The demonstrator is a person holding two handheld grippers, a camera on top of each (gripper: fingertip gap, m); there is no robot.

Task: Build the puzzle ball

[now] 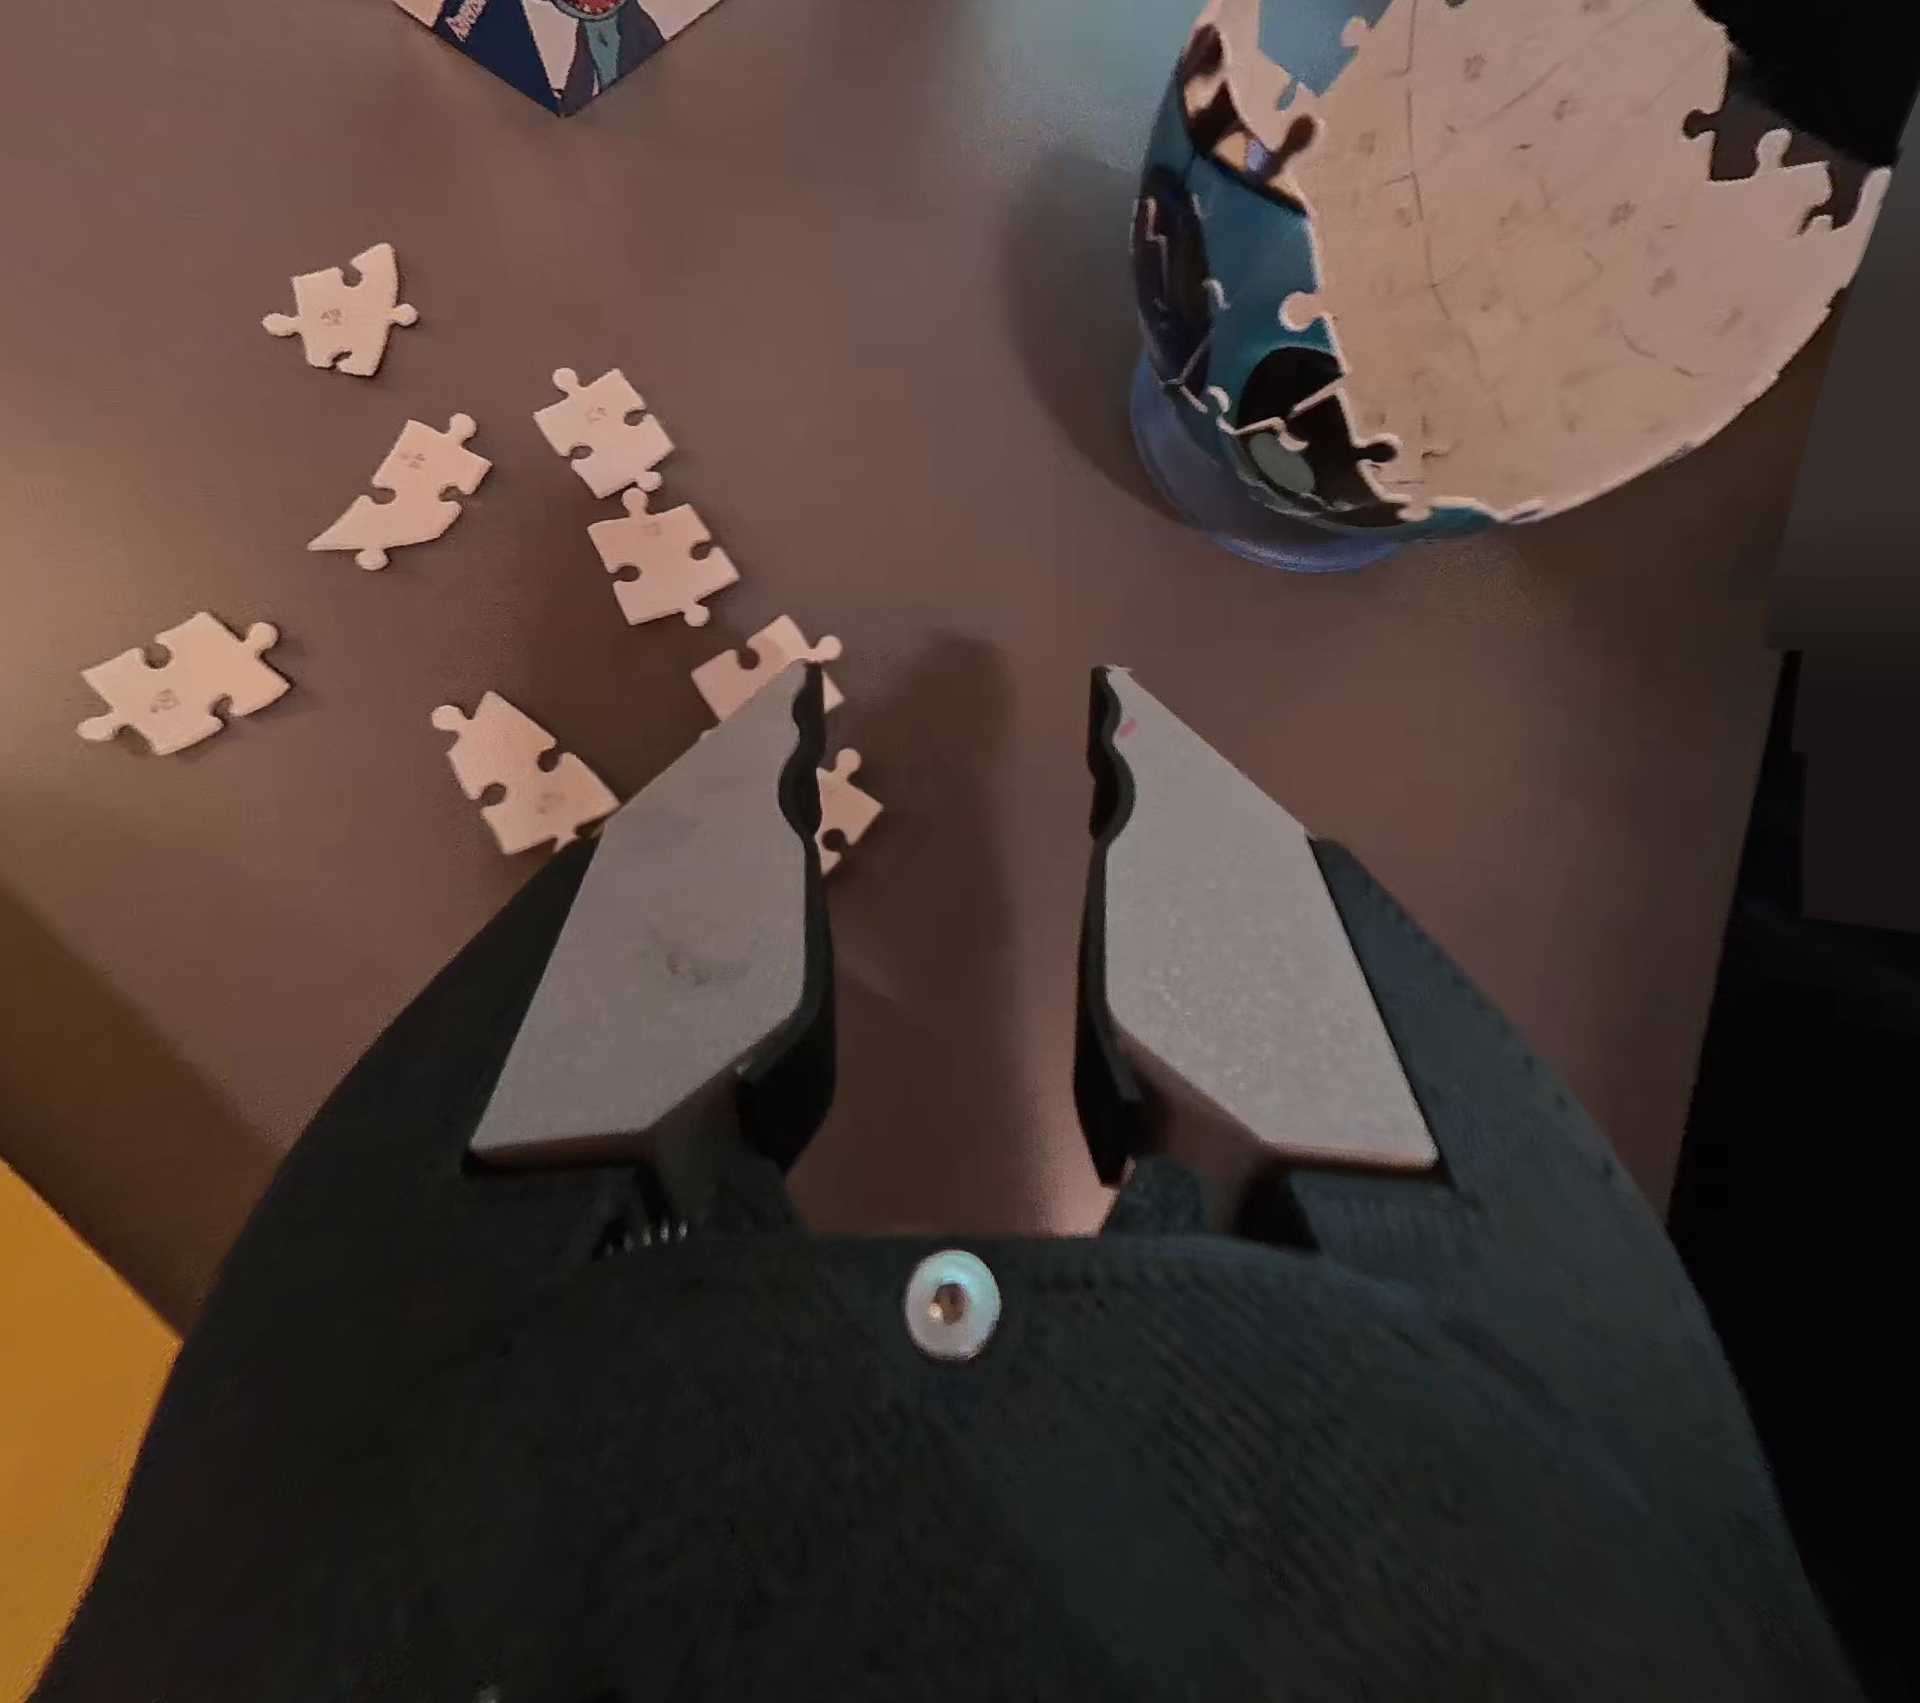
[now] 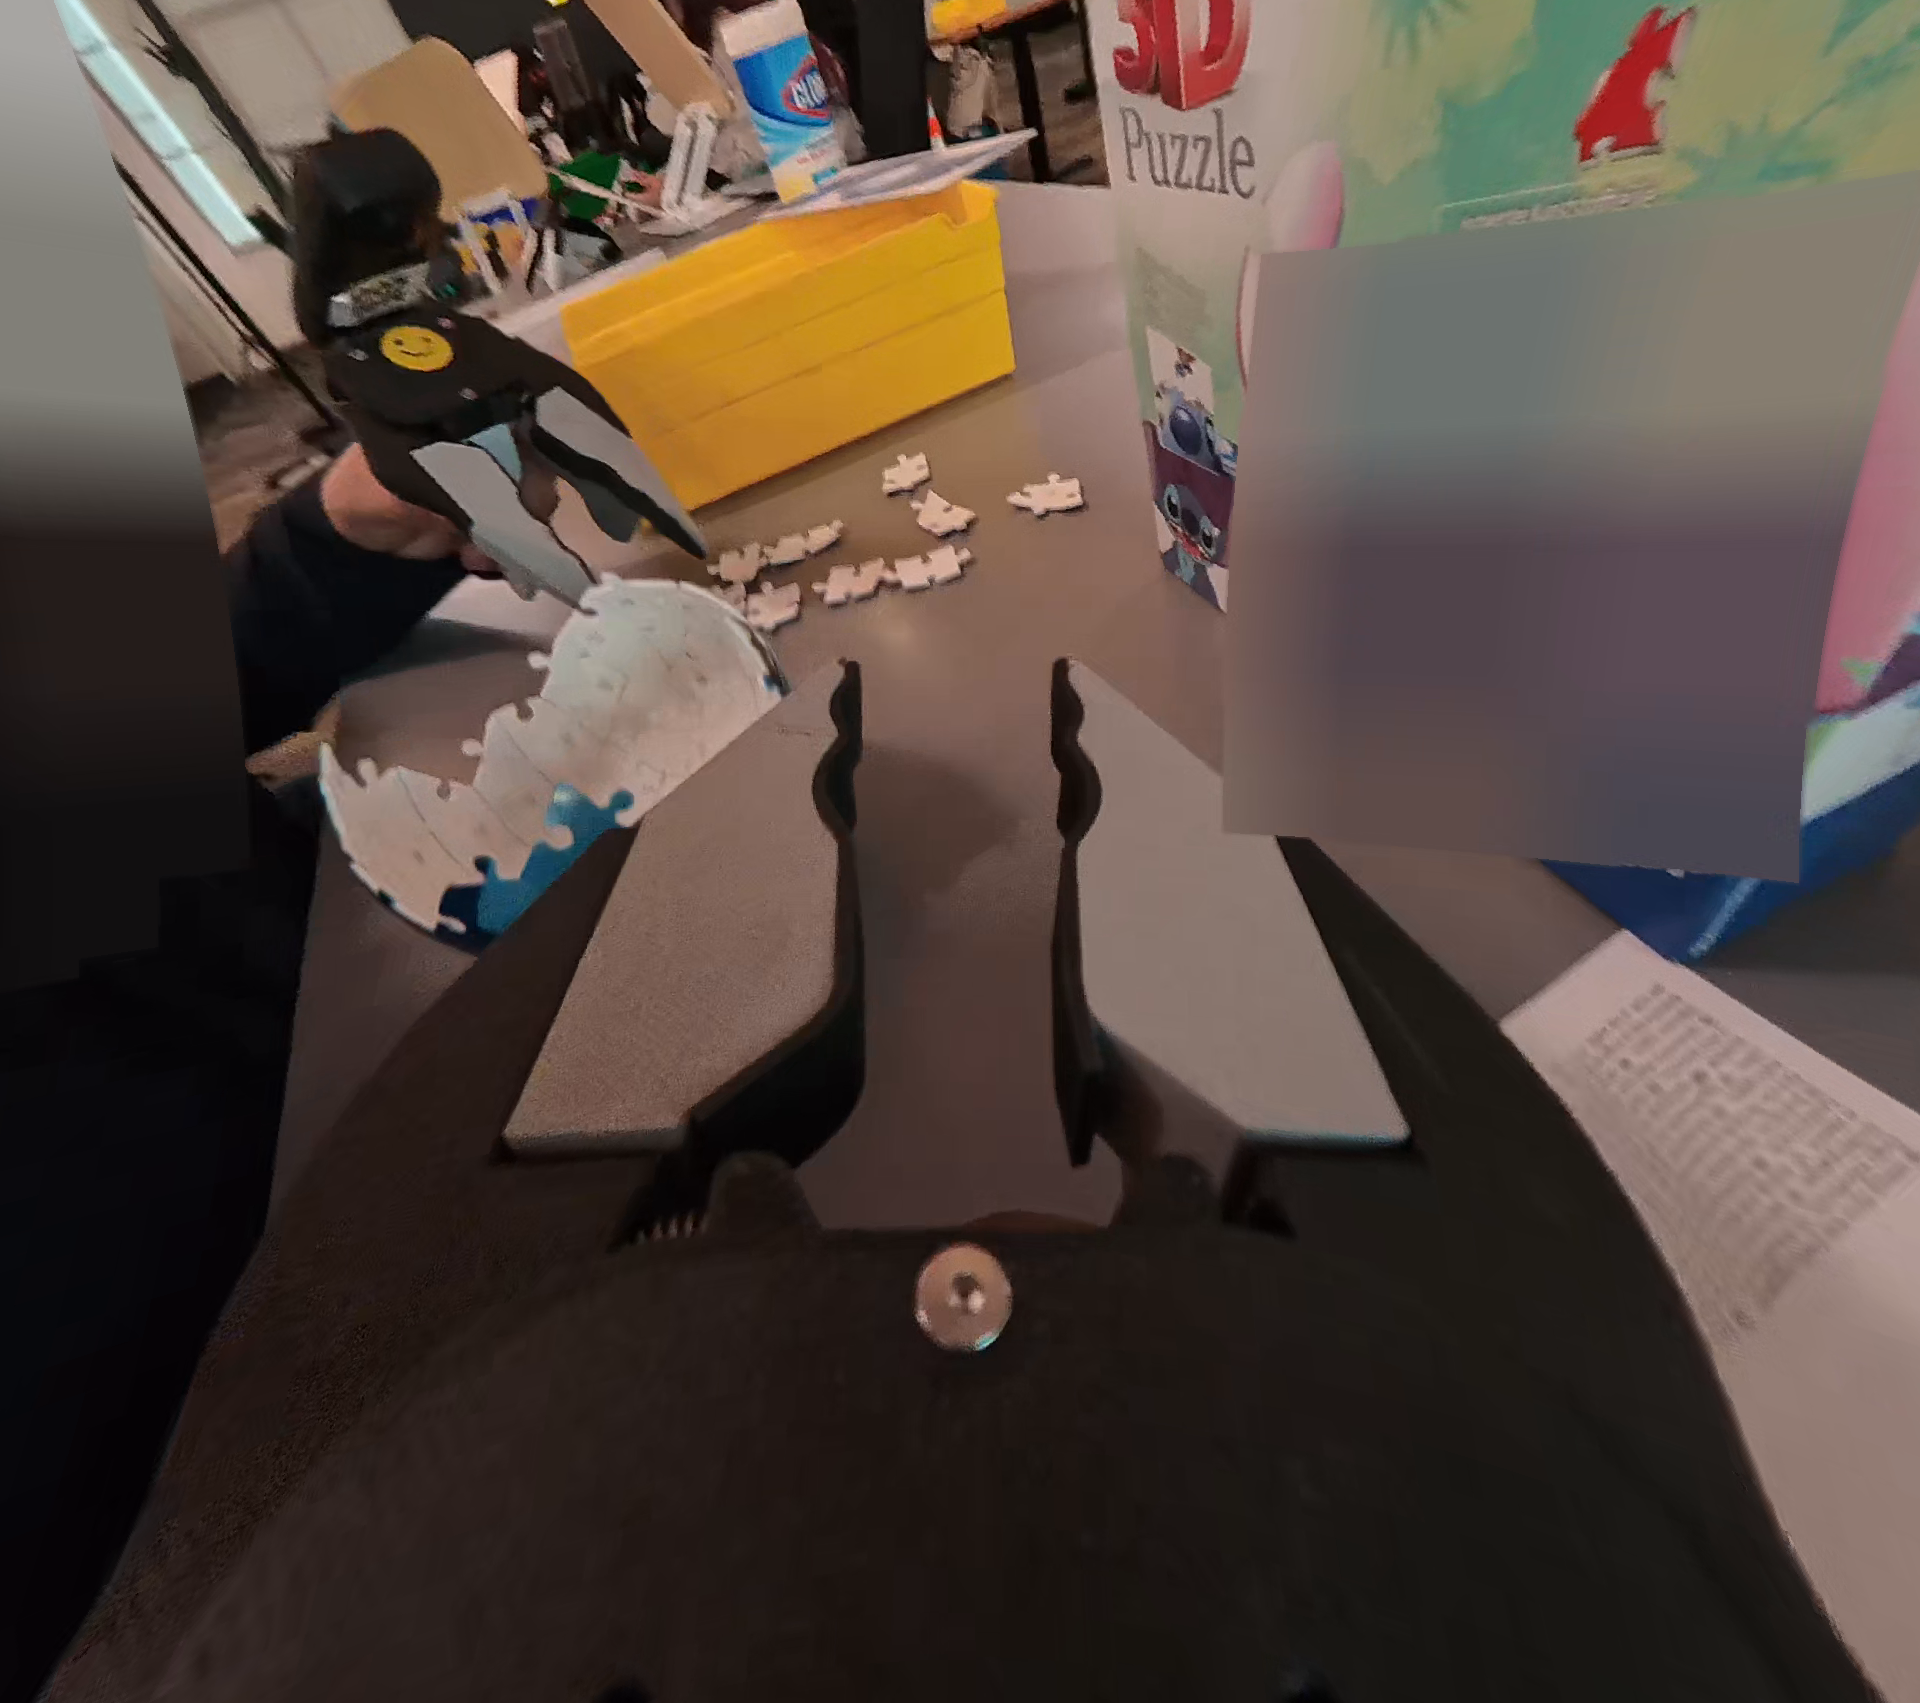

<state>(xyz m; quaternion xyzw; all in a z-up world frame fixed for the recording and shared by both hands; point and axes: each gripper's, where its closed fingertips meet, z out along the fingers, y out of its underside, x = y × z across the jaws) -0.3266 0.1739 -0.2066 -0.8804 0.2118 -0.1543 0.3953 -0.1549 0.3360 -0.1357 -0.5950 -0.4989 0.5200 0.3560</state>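
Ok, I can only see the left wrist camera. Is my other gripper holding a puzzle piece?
Observer: No. The right gripper is open, with nothing between its fingers.
Operator: What's next to it?
Observer: A printed paper sheet lies to its right.
Operator: Is there anything on my left gripper that I can't see?
Observer: Yes, the left gripper has a yellow smiley sticker on top of its body.
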